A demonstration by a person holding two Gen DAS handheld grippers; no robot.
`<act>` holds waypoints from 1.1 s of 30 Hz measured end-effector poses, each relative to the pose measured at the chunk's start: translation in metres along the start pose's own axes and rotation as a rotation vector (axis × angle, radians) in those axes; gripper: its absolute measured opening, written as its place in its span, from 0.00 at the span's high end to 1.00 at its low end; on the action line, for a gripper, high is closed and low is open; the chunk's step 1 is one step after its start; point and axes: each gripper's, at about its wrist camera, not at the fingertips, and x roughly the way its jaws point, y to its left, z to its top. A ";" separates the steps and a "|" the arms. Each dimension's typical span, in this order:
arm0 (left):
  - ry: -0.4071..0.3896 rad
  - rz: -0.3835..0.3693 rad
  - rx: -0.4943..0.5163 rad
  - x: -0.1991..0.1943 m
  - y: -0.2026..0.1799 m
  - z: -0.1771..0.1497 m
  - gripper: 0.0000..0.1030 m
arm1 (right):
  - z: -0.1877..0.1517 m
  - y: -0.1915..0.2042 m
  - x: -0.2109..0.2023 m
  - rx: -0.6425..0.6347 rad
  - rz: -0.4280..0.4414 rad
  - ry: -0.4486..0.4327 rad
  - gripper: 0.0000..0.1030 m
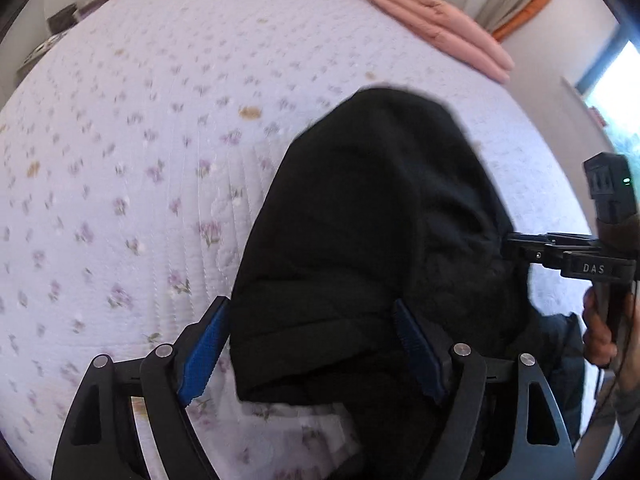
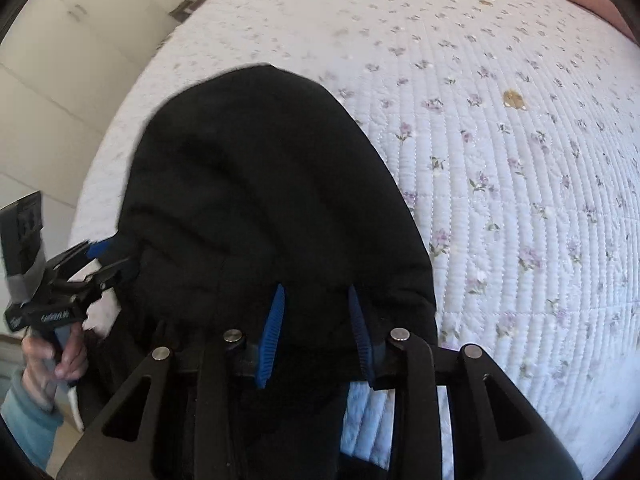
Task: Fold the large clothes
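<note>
A black garment (image 1: pixel 372 208) lies bunched on the flowered white bedspread (image 1: pixel 120 140), its rounded far end pointing up the bed. My left gripper (image 1: pixel 310 302) straddles the near left part of it, jaws wide. One blue pad (image 1: pixel 206 354) stands beside the cloth edge and the other rests over the fabric, so it reads as open. My right gripper (image 2: pixel 316 288) has its blue pads (image 2: pixel 272 332) close together with black garment (image 2: pixel 260 168) bunched between them. Each gripper also shows at the garment's side in the other view: right gripper (image 1: pixel 510 242), left gripper (image 2: pixel 108 258).
A folded pink quilt (image 1: pixel 436 24) lies at the head of the bed. A window (image 1: pixel 616 92) and curtain are to the right, pale wardrobe doors (image 2: pixel 60 60) beyond the bed's left edge. A hand (image 2: pixel 60 356) in a teal sleeve holds the left gripper.
</note>
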 end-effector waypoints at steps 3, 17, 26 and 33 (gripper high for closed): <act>-0.052 -0.036 -0.001 -0.028 0.003 0.006 0.20 | -0.005 -0.012 -0.028 0.005 0.069 -0.022 0.56; 0.018 -0.170 -0.137 0.015 0.027 0.049 0.20 | 0.011 -0.087 -0.018 0.167 0.196 0.021 0.56; 0.068 -0.226 -0.157 0.049 0.028 0.047 0.38 | 0.019 -0.051 0.023 0.051 0.312 0.087 0.52; -0.018 -0.168 -0.088 0.019 0.015 0.040 0.77 | 0.019 -0.027 0.015 -0.064 0.250 0.039 0.81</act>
